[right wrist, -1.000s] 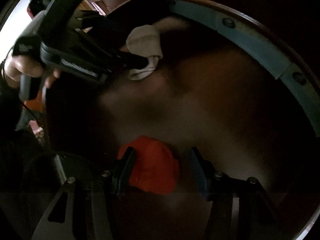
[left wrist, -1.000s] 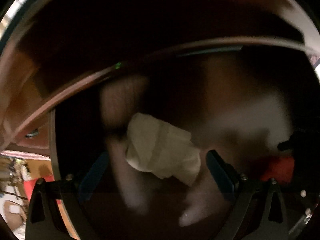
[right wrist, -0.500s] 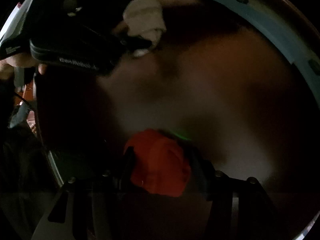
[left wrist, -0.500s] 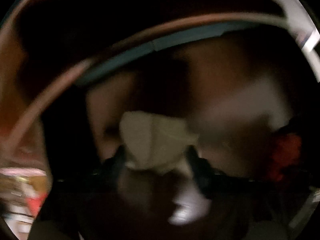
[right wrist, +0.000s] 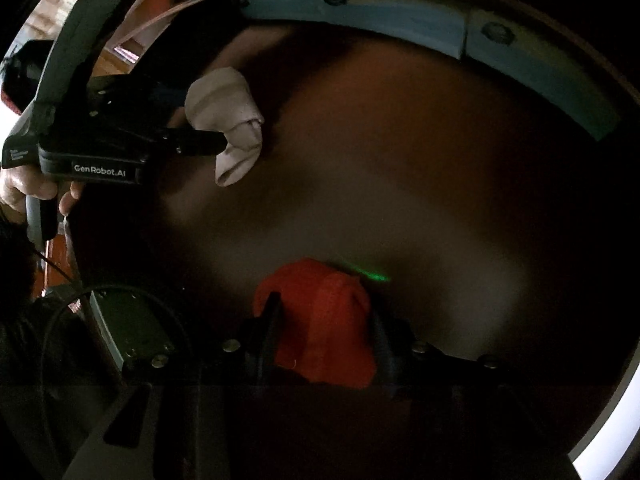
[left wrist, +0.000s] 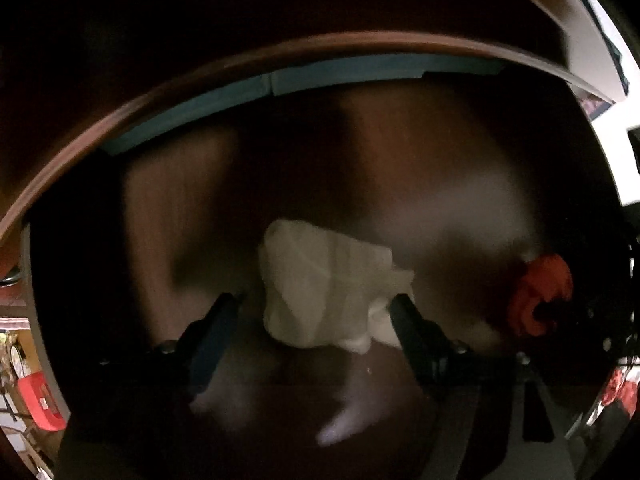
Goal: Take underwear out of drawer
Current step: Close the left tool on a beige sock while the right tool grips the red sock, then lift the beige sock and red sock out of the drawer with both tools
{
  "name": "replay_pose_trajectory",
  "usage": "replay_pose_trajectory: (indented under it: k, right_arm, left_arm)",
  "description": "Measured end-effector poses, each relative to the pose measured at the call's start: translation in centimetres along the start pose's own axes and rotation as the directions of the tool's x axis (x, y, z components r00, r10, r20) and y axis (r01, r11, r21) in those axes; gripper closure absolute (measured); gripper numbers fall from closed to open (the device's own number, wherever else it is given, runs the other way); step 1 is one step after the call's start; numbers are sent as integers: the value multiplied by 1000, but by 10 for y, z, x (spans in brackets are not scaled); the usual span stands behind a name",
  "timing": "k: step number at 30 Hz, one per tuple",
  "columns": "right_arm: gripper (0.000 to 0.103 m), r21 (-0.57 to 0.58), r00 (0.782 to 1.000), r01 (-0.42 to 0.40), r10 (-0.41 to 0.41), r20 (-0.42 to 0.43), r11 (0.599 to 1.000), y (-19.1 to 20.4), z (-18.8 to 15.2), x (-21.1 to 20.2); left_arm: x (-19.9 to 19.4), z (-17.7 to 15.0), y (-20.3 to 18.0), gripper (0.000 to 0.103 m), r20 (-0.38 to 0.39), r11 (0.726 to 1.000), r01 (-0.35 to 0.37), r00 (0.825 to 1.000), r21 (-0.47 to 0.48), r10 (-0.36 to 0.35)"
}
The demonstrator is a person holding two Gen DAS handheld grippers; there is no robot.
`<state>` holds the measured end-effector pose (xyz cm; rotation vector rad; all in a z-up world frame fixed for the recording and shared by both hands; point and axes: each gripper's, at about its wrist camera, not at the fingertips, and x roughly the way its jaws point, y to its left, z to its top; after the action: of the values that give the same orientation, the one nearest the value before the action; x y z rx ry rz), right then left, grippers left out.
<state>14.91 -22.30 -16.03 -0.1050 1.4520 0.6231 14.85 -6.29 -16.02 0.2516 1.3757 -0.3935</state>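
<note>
Here, soft, light cloth: white bundle (left wrist: 324, 288) between opening left fingers (left wrist: 404, 316), unpinched; red bundle (right wrist: 324, 320) squeezed by closing right fingers (right wrist: 268, 320). Best gripped mid-bunch.

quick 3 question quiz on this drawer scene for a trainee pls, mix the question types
1. True or false: the white underwear sits between the fingers of the right gripper.
2. Multiple choice: what colour is the garment at the right gripper? A blue, B red, C black.
3. Short answer: in the left wrist view, which finger of the left gripper stands clear of the white underwear?

Key
1. False. It lies between the left gripper's fingers, whose jaws are opening.
2. B. It is the red underwear, and the right gripper's jaws are closing on it.
3. The finger on the picture's left; a dark gap shows beside the cloth.
</note>
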Motion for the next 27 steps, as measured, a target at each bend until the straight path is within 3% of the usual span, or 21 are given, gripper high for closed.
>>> replay_pose_trajectory:
  k: [3, 4, 5, 6, 8, 11, 17, 20, 22, 27]
  right_arm:
    - [59, 17, 1000, -10, 10, 7, 1000, -3, 3, 7]
    - [59, 21, 1000, -10, 10, 11, 1000, -2, 4, 10]
    - [59, 26, 1000, -12, 12, 14, 1000, -2, 3, 10]
    - [59, 30, 1000, -14, 13, 17, 999, -1, 2, 11]
    - [60, 43, 999, -18, 17, 30, 999, 3, -2, 17]
    - [61, 58, 999, -22, 20, 49, 998, -9, -5, 7]
    - [62, 128, 989, -68, 51, 138, 989, -11, -25, -10]
    - [63, 164, 982, -84, 54, 181, 983, -8, -28, -11]
    - [64, 188, 977, -91, 51, 208, 978, -22, -25, -19]
    - [65, 254, 949, -142, 59, 309, 957, -27, -35, -35]
  left_arm:
    - [5, 3, -6, 22, -14, 1000, 24, 1000, -17, -25]
    - [9, -1, 1, 26, -20, 999, 33, 999, -22, -34]
    - [11, -2, -3, 38, -22, 999, 39, 999, -36, -40]
    - [10, -2, -2, 41, -13, 998, 43, 999, -49, -44]
    - [10, -9, 3, 59, -2, 998, 55, 998, -44, -55]
    - [16, -10, 8, 66, 2, 997, 77, 997, -15, -77]
    - [5, -12, -6, 69, 52, 998, 38, 998, 47, -41]
    - [-5, -19, -16, 69, 110, 996, -18, 994, 87, 8]
    - [-16, -39, -12, 69, 142, 996, -22, 990, 89, 9]
    - [-41, -54, -10, 69, 240, 994, -65, 970, 87, 43]
